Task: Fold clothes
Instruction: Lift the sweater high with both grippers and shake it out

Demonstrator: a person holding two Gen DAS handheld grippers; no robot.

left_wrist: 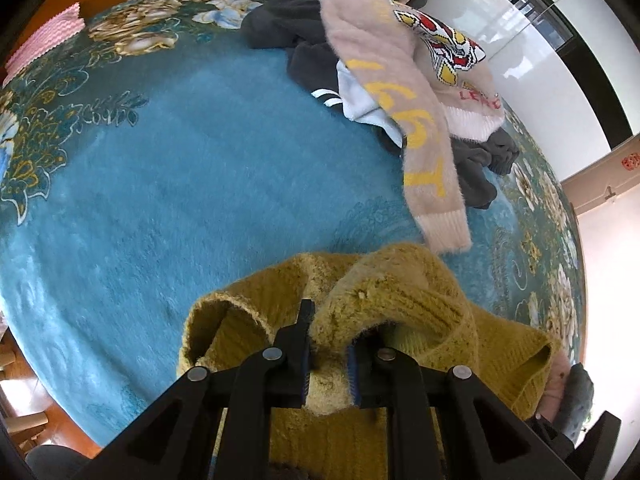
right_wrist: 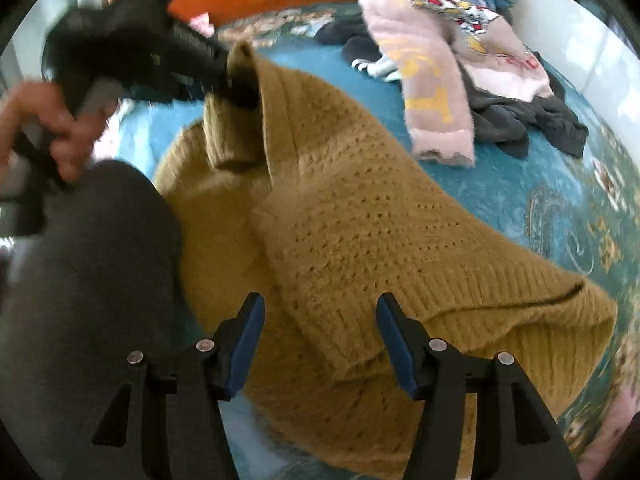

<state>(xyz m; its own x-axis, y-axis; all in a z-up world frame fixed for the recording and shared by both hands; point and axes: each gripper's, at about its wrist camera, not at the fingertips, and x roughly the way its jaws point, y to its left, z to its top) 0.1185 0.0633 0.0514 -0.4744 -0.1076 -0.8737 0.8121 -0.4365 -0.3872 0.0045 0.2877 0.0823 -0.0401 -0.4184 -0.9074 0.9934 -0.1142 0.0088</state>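
- A mustard-yellow knitted sweater (right_wrist: 360,232) is spread over a blue blanket (left_wrist: 180,180) with a flowered border.
- A fold of the sweater near its cuffs is pinched between the narrowed fingers of the left gripper (left_wrist: 328,344); in the right wrist view this gripper (right_wrist: 224,76) is seen lifting the fabric above the blanket, held by a hand (right_wrist: 44,128).
- The right gripper (right_wrist: 320,336) is held wide apart, nothing between its blue pads (right_wrist: 394,336), just above the sweater's ribbed hem.
- Beyond the sweater, a pile of clothes is seen: a pink fuzzy sweater (left_wrist: 424,128) with yellow letters lies draped over dark grey garments (left_wrist: 476,164).
- A dark trouser leg (right_wrist: 92,272) is seen left of the sweater.
- The right wrist view is blurred.
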